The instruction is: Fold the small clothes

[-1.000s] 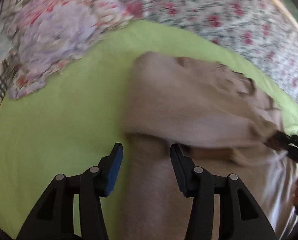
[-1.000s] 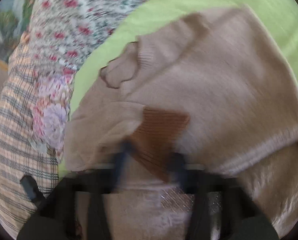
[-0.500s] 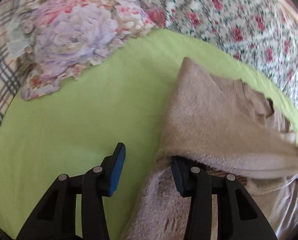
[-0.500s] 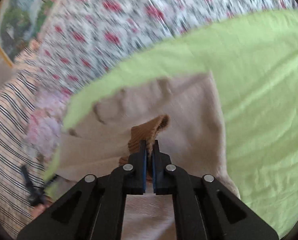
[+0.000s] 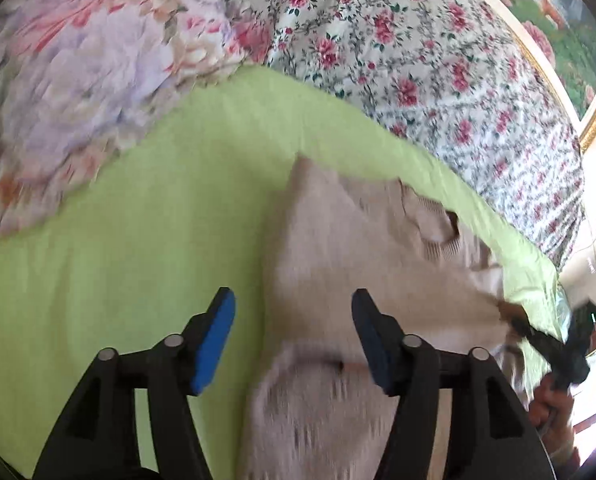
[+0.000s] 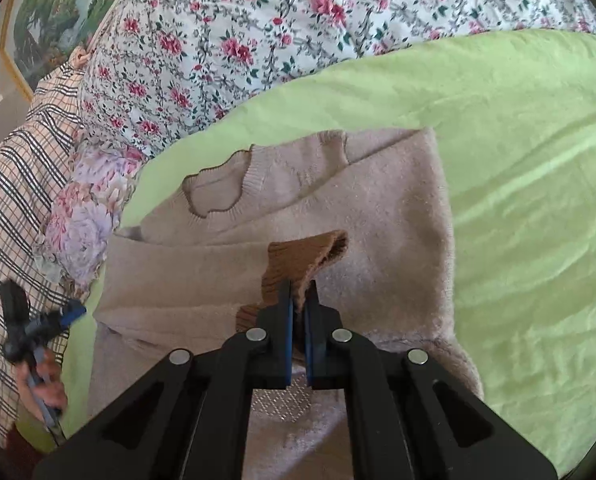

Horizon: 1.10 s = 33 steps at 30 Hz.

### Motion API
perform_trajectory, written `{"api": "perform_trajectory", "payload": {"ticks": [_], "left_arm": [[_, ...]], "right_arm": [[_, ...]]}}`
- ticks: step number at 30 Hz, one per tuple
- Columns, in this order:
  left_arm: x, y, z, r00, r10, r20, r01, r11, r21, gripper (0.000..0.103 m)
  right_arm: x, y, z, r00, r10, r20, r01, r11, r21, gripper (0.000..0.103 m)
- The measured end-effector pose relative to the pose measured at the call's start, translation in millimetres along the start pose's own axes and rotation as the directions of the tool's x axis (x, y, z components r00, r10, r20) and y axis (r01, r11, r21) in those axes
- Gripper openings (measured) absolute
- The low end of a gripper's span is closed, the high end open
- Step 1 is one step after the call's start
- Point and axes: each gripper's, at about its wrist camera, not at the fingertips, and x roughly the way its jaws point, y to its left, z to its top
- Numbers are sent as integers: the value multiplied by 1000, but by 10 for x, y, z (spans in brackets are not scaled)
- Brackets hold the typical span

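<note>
Two cameras rode the hand-held grippers, both tipped down at the bed from close range.

The left one looked along its own fingers [image 5: 229, 332] from the sweater's [image 5: 350, 248] side edge, toward the flowered quilt [image 5: 418, 60]. The right one looked over its own fingers [image 6: 286, 320] across the sweater [image 6: 378, 208] toward the same quilt [image 6: 258, 20]. Both took in the sweater, the green sheet [image 5: 138, 220] [image 6: 518, 160] and each other: the right gripper [image 5: 510, 316] sat at the left view's right edge, and the left gripper [image 6: 68, 314] sat at the right view's left edge.
</note>
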Motion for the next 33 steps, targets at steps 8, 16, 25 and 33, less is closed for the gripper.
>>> {"api": "perform_trajectory", "payload": {"ticks": [8, 16, 25, 33], "left_arm": [[1025, -25, 560, 984, -9, -177, 20, 998, 57, 17], [451, -63, 350, 995, 48, 85, -51, 998, 33, 8], [893, 190, 466, 992, 117, -51, -117, 993, -10, 26], [963, 30, 339, 980, 191, -52, -187, 980, 73, 28]], "right_arm": [[31, 53, 18, 1000, 27, -6, -27, 1000, 3, 5], [73, 174, 137, 998, 43, 35, -42, 999, -28, 5], [101, 120, 118, 1000, -4, 1, 4, 999, -38, 5], [433, -22, 17, 981, -149, -126, 146, 989, -30, 5]]}}
